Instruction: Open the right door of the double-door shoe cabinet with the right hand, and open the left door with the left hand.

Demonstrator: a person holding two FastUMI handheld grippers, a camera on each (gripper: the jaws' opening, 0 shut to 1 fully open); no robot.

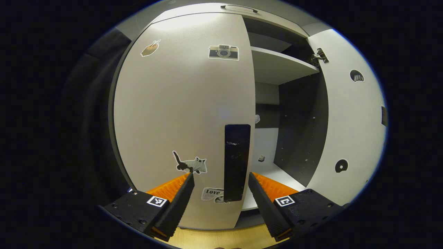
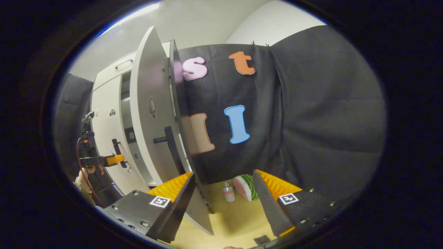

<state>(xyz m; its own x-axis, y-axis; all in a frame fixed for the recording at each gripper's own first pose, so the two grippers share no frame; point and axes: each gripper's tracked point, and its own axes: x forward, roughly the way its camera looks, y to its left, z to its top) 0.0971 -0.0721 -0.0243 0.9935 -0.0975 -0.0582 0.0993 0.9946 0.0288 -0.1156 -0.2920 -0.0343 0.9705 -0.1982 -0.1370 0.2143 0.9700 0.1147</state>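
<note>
Straight ahead of the left gripper point(image 1: 220, 180) stands the shoe cabinet point(image 1: 277, 26) with its two doors. Its left door point(image 1: 180, 103) looks shut or nearly so, and one black handle point(image 1: 237, 162) runs upright along that door's inner edge, between the gripper's two spread fingers and touching neither. That door carries five stickers, among them a camera point(image 1: 223, 52) and a cat point(image 1: 191, 163). The right door point(image 1: 349, 124) stands swung wide open, with two dark stickers on its inner face and one hinge point(image 1: 320, 56) near its top. Behind it, one shelf point(image 1: 280, 64) shows above the cabinet floor point(image 1: 268, 173).

From the right gripper view, the right gripper point(image 2: 223, 180) is open and holds nothing. The open right door point(image 2: 148, 114) stands edge-on just beyond its left finger, with one dark handle point(image 2: 168, 141) sticking out. One small bottle point(image 2: 228, 192) and one watermelon slice point(image 2: 245, 186) sit on the wooden floor point(image 2: 238, 221) beside the door's foot. Farther off, the other gripper point(image 2: 116, 159) reaches toward the left door's handle point(image 2: 117, 152).
</note>
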